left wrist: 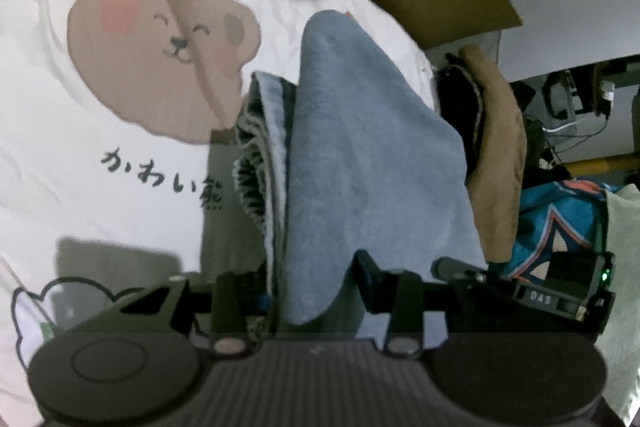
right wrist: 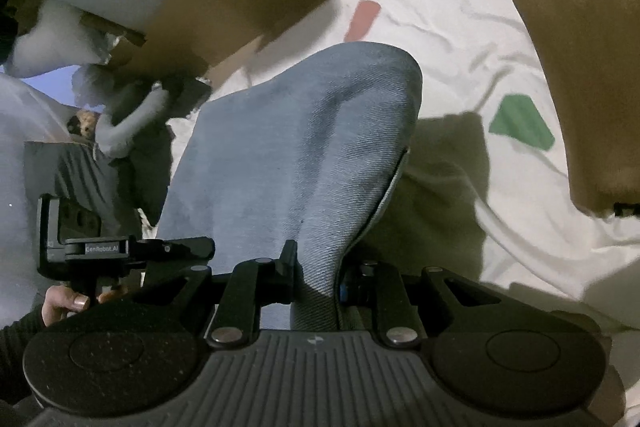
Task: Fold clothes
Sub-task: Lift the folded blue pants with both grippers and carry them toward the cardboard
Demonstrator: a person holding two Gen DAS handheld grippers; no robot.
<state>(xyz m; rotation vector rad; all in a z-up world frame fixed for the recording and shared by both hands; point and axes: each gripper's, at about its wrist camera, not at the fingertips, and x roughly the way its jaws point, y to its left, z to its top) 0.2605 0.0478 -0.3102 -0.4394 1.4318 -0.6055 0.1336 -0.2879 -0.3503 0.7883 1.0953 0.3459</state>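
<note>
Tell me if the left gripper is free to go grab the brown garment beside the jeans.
Probably not yet: the left gripper has its jaws clamped on the blue jeans, which hang in front of the brown garment. It would have to release them first.

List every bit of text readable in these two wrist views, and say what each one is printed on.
"かわい" then one blurred character: dark script under the bear face on the white sheet.
"OAS": small label on the right gripper, seen at the lower right of the left wrist view; blurred, so uncertain.
"GenRobot.AI": label on the left gripper, seen from the right wrist view.
The blue garment shows no text.
</note>
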